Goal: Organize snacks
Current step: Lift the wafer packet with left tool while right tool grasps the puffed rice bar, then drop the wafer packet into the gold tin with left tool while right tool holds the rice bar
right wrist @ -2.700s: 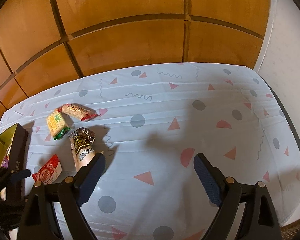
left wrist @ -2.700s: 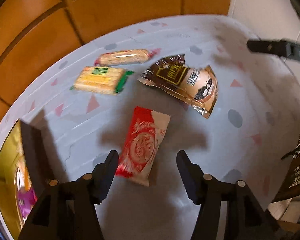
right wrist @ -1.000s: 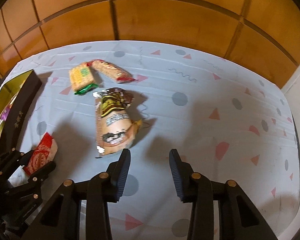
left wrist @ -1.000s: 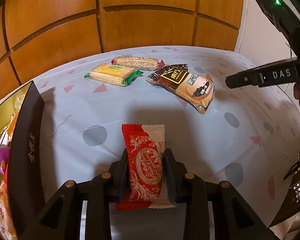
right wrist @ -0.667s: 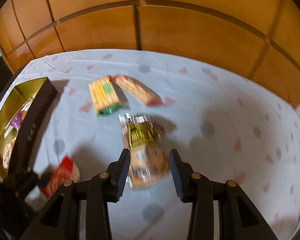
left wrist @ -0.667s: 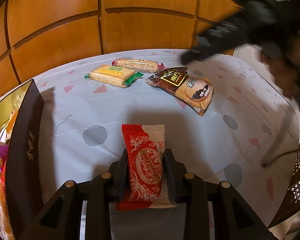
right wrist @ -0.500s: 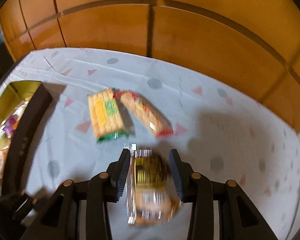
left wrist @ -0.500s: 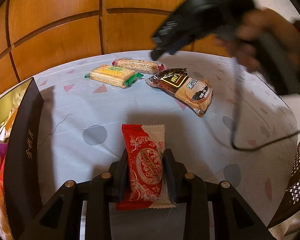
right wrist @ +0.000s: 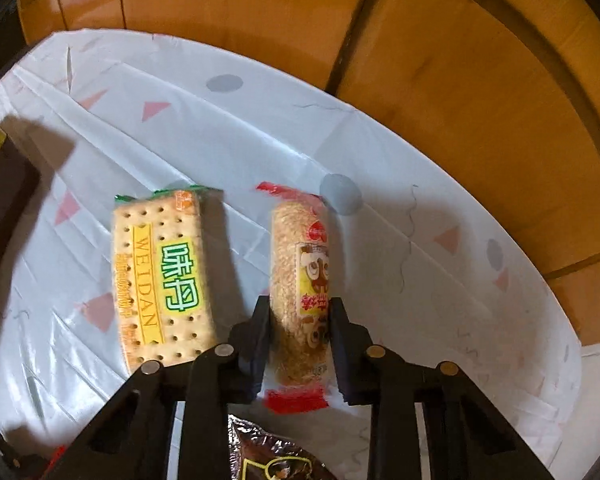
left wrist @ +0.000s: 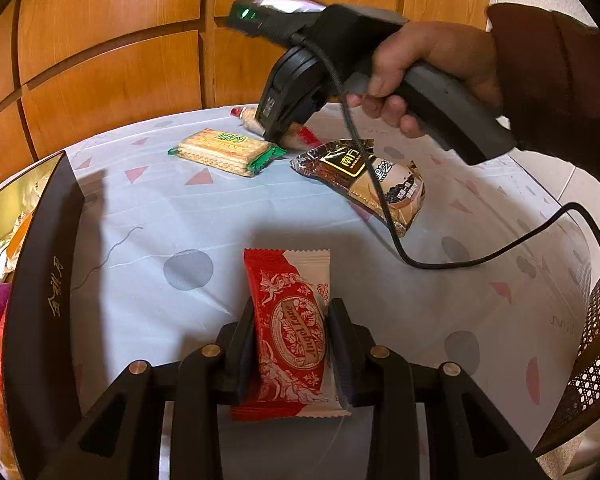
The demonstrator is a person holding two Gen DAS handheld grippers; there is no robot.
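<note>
While the red snack packet sat clamped between the fingers of the left gripper, at six o'clock in the left wrist view, bare tablecloth lay open on all sides of it. At nine o'clock the dark wall of the box stood near, its gold inside cut off by the frame edge, with wrappers in it hard to make out. Toward twelve o'clock lay the cracker pack, and at one o'clock the brown pouch, both well apart from the packet. A hand held the right gripper above the far snacks, its cable trailing over the pouch. That tool hid most of the sesame bar in the left view. Seen from the right wrist, the bar lay between the closing jaws; the pads seemed to touch its sides, though blur left that uncertain. The cracker pack lay just beside it at nine o'clock.
</note>
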